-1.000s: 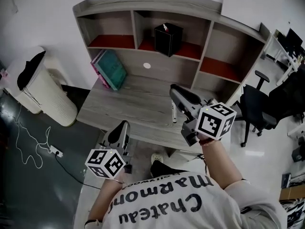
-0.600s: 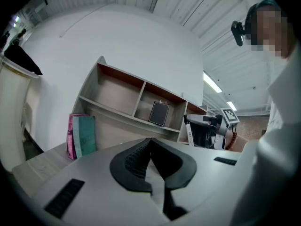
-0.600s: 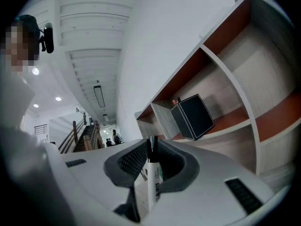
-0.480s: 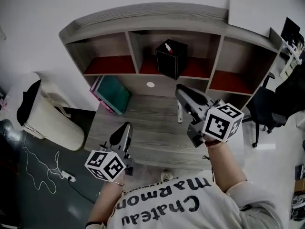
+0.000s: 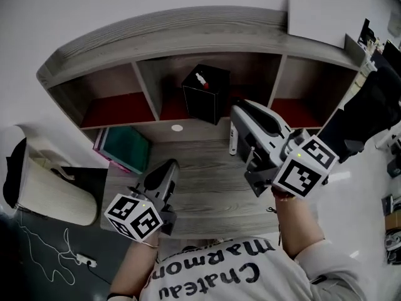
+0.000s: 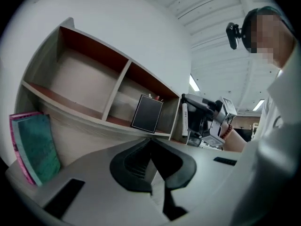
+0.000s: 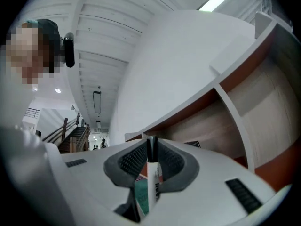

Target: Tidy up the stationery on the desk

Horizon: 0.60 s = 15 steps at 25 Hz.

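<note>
A black pen box (image 5: 205, 94) stands in the middle compartment of the desk's shelf unit (image 5: 188, 33), with a pen sticking out of its top. My right gripper (image 5: 236, 121) hovers just right of the box, shut on a white marker (image 5: 232, 137) that hangs upright from the jaws. In the right gripper view the marker (image 7: 151, 175) is pinched between the pads, black cap up. My left gripper (image 5: 167, 166) is over the desk's front left part, shut with nothing in it. The left gripper view shows the box (image 6: 147, 113) and the held marker (image 6: 184, 119) ahead.
A teal book with a pink one behind it (image 5: 124, 148) leans at the desk's back left (image 6: 35, 147). The wooden desk top (image 5: 207, 187) has a round cable hole (image 5: 177, 128). A white bin (image 5: 44, 184) stands on the floor at the left, an office chair (image 5: 363, 105) at the right.
Both grippers have moved forward toward the shelf unit and risen. The right one has carried the marker up beside the black box. The jaws look unchanged.
</note>
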Available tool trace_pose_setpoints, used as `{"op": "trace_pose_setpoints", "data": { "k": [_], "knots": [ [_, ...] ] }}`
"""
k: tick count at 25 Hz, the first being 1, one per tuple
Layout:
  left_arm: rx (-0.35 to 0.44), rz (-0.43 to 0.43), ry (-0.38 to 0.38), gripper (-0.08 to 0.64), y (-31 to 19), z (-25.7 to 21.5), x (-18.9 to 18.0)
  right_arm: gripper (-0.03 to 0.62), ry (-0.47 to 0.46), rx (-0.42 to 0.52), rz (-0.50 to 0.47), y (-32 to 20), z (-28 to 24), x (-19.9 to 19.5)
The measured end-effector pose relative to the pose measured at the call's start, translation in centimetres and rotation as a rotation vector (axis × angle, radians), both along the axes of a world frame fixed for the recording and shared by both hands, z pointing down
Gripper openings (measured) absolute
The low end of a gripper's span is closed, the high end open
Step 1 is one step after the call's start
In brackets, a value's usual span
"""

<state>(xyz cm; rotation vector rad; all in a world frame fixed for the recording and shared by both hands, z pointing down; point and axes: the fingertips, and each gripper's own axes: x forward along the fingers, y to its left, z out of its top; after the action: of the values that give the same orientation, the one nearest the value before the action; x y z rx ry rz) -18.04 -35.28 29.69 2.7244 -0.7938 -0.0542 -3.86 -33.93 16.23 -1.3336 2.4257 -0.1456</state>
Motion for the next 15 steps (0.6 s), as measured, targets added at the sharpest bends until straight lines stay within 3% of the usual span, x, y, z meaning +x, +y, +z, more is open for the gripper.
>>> {"op": "trace_pose_setpoints", "data": {
  "k": [5,10,15],
  "knots": [
    [0.000,0.146,-0.006,0.015,-0.1,-1.3,2.5,0.077,0.032,0.129,0.107,0.0,-4.1,0.3],
    [0.015,0.233,-0.011,0.015,-0.7,-1.7,2.9,0.077,0.053,0.255,0.202,-0.5,-7.6,-0.3],
    [0.030,0.311,-0.070,0.015,-1.8,-1.9,2.3,0.077,0.050,0.328,0.290,-1.5,-10.0,-0.9]
  ]
}}
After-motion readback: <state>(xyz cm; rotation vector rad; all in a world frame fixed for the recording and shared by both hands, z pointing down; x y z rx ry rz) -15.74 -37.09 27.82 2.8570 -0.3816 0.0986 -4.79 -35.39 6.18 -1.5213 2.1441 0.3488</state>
